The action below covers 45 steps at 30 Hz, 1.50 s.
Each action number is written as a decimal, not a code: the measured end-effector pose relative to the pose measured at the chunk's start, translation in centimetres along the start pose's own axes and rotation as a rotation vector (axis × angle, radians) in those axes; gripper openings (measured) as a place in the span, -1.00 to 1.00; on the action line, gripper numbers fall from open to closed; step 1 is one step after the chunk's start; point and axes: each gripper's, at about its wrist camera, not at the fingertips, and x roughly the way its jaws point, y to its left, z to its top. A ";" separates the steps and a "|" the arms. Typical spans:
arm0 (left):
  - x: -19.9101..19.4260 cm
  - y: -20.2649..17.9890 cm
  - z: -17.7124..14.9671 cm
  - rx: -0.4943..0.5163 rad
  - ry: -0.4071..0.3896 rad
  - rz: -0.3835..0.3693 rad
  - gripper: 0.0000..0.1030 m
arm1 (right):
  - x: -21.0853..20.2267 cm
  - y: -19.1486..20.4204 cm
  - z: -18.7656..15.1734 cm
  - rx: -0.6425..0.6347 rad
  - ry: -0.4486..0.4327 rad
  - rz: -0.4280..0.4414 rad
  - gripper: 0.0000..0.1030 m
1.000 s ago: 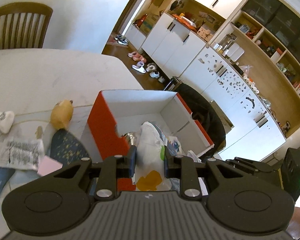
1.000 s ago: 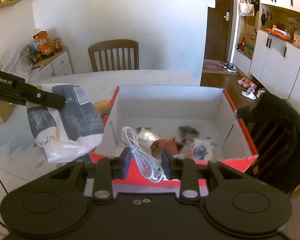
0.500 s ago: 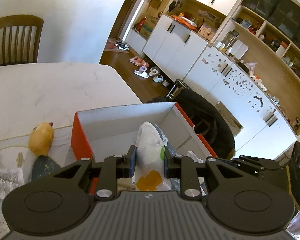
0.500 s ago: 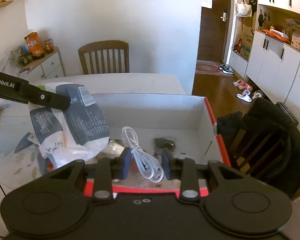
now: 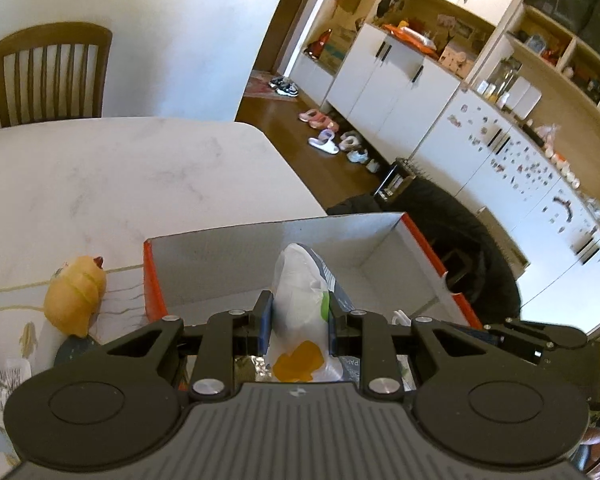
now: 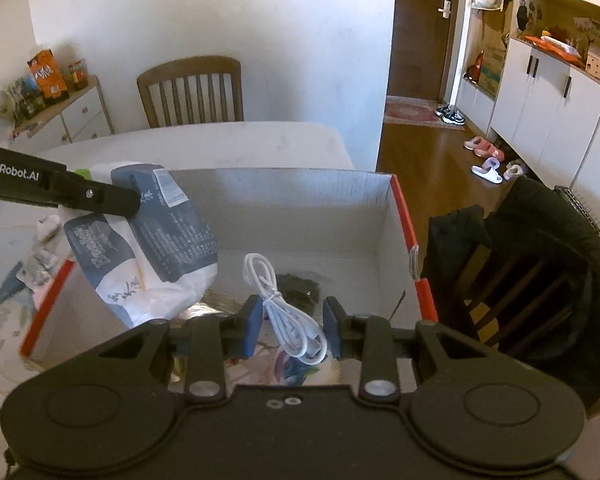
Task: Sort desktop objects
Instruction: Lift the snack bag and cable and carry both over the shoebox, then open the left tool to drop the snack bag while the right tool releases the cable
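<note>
One box [image 5: 340, 240] ahead in the left wrist view, red outside, white inside, on the pale table [image 5: 120, 176]. Left gripper [image 5: 299, 322] clamped on a white and dark blue packet [image 5: 300, 292], held over the box. Yellow plush toy [image 5: 76, 296] just outside (on the table).

Right wrist view: right gripper [image 6: 291, 326] pinched on a coiled white cable [image 6: 284, 312] above the box [image 6: 384, 220]; dark clump [image 6: 298, 282] and other small items on its floor, too unclear to name.

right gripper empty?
No, the right gripper is shut on a coiled white cable, held over the red box.
</note>
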 end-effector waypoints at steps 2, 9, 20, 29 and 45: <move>0.7 -0.3 0.0 0.024 0.006 0.023 -0.53 | 1.0 -0.1 0.1 -0.005 0.015 -0.005 -0.37; 3.3 -0.9 0.0 0.074 0.055 0.070 -0.53 | 3.4 -0.3 0.7 -0.006 0.075 0.004 -0.37; 5.2 -0.7 -0.5 0.097 0.116 0.106 -0.53 | 5.5 -0.1 0.6 -0.031 0.156 0.000 -0.37; 5.6 -1.0 -0.7 0.134 0.176 0.119 -0.51 | 6.1 -0.5 0.6 -0.043 0.183 0.014 -0.34; 2.8 -1.7 -0.5 0.147 0.124 0.125 0.32 | 3.7 -0.2 1.0 -0.097 0.132 0.032 0.30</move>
